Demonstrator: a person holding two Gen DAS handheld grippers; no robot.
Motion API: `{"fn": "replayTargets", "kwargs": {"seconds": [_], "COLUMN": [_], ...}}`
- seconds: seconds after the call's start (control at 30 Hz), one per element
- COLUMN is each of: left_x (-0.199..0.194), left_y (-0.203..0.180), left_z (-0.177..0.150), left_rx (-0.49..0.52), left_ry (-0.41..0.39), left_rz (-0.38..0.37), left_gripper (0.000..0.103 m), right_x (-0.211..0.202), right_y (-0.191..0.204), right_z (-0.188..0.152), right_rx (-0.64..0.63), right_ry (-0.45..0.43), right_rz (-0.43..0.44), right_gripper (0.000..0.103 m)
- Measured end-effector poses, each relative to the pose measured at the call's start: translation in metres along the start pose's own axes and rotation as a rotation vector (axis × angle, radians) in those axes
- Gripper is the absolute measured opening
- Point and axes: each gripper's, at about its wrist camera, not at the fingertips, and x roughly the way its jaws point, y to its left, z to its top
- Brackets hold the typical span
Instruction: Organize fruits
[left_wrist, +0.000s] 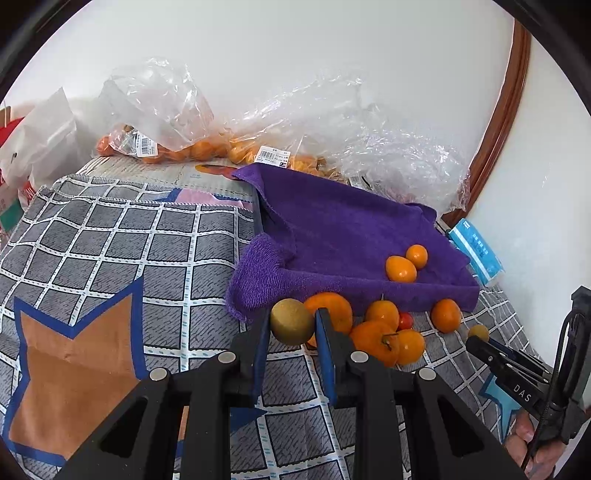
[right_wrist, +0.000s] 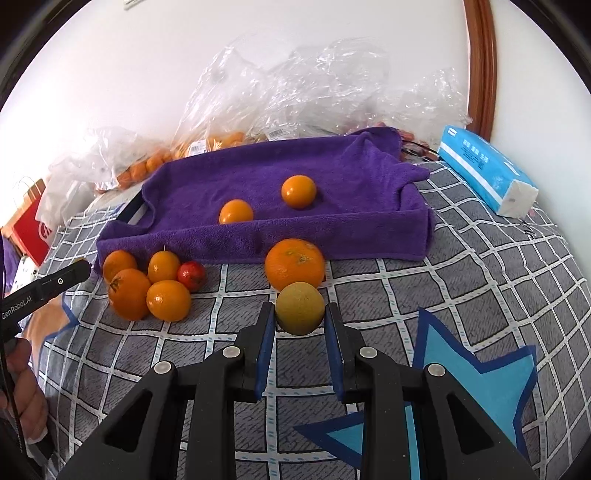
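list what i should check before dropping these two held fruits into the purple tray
1. Left hand-held gripper shut on yellow-green round fruit: ok.
2. Right hand-held gripper shut on second yellow-green round fruit: ok.
3. Room in purple towel-lined tray: ok, only two small oranges inside.
4. Straight path for the right one: not ok, large orange sits directly ahead; lift over it.
5. Held fruits clear of the grey checked cloth: cannot tell.

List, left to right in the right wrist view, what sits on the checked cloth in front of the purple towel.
Left gripper → cluster of oranges → small red fruit → big orange.
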Motion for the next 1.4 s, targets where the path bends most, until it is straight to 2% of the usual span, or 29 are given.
{"fn": "replayTargets", "kwargs": {"seconds": [0.63, 1.17, 1.4], "left_x": [-0.01, -0.015, -0.033], "left_y": [0.006, 0.005, 0.002], "left_z": [0.003, 0.004, 0.006], "left_rx": [-0.044, -0.044, -0.085], "left_ry": [-0.051, -0.059, -0.052], "left_rz": [-0.054, -0.02, -0.052], "left_gripper": [0.023, 0.023, 0.023], "right_x": [-0.039, -0.044, -0.053], "right_y": [0.012, 0.008, 0.005], "right_z": [0.013, 0.014, 0.028], "right_rx": [-0.033, 0.002, -0.012], "right_ry": [-0.09, -0.089, -0.117], "right_rz": [-0.002, -0.007, -0.012], "right_gripper": [0.027, 0.027, 0.027]}}
